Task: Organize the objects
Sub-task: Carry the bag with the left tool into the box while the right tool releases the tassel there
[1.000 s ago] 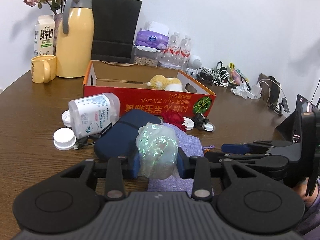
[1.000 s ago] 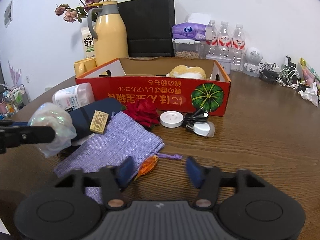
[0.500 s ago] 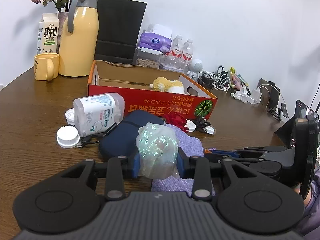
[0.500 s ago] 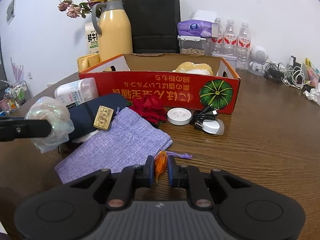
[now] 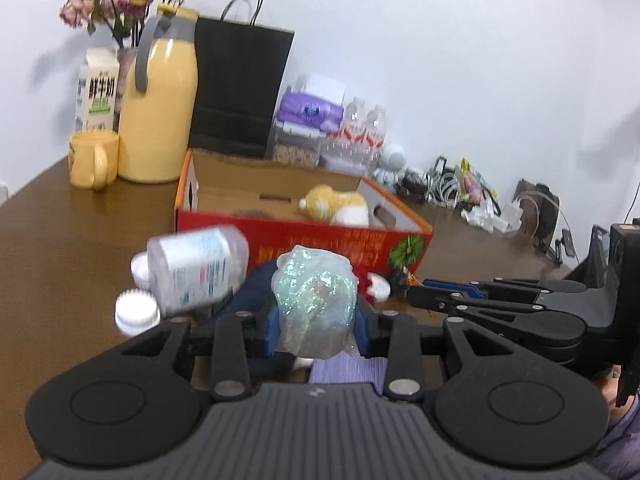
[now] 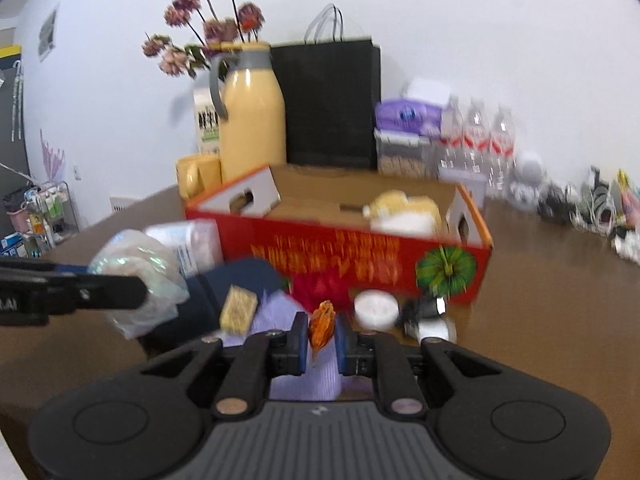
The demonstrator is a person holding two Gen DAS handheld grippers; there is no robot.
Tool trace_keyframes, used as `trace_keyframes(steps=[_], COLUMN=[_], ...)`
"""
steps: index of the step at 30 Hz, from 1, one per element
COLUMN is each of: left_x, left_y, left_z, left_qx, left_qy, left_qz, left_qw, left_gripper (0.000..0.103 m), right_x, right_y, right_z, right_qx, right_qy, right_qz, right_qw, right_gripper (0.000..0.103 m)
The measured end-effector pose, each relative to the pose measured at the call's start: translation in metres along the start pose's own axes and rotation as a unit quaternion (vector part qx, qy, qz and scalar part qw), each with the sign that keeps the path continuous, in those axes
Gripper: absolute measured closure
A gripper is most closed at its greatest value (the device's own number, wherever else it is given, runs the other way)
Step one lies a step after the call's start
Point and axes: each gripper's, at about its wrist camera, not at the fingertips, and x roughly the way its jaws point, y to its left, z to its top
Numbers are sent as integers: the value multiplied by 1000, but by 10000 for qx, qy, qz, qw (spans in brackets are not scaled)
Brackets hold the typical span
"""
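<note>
Wood-grain table (image 5: 60, 264), crinkly iridescent bundle (image 5: 314, 300)

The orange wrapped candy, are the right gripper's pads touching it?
Touching. The right wrist view shows the right gripper with both pads pressed against the orange candy.

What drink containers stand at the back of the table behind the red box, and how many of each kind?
Jug: 1
Mug: 1
Milk carton: 1
Water bottles: 3
Total: 6
</note>
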Motion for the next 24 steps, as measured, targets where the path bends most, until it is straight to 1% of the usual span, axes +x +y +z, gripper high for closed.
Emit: trace_keyframes(steps=[7, 15, 19, 22, 24], left_x=[10, 38, 61, 85, 101], left_y=[-2, -2, -2, -1, 1], left_z=[33, 78, 98, 111, 118], left_qx=[-3, 12, 55, 103, 152], left_qy=[-463, -997, -1129, -1119, -1089], left_qz=[73, 259, 372, 442, 538], left_qw=[9989, 9947, 9929, 9927, 9925], left_gripper=[67, 67, 67, 67, 67], right_x=[7, 35, 58, 81, 97], right_y=[12, 8, 1, -6, -11], right_z=[41, 83, 100, 111, 114], right_qx=[-128, -27, 41, 117, 179], right_qy=[-507, -851, -916, -922, -839], right_qz=[124, 53, -30, -89, -86], right_qw=[9986, 9964, 9958, 9956, 9963], right_gripper=[90, 90, 90, 90, 90])
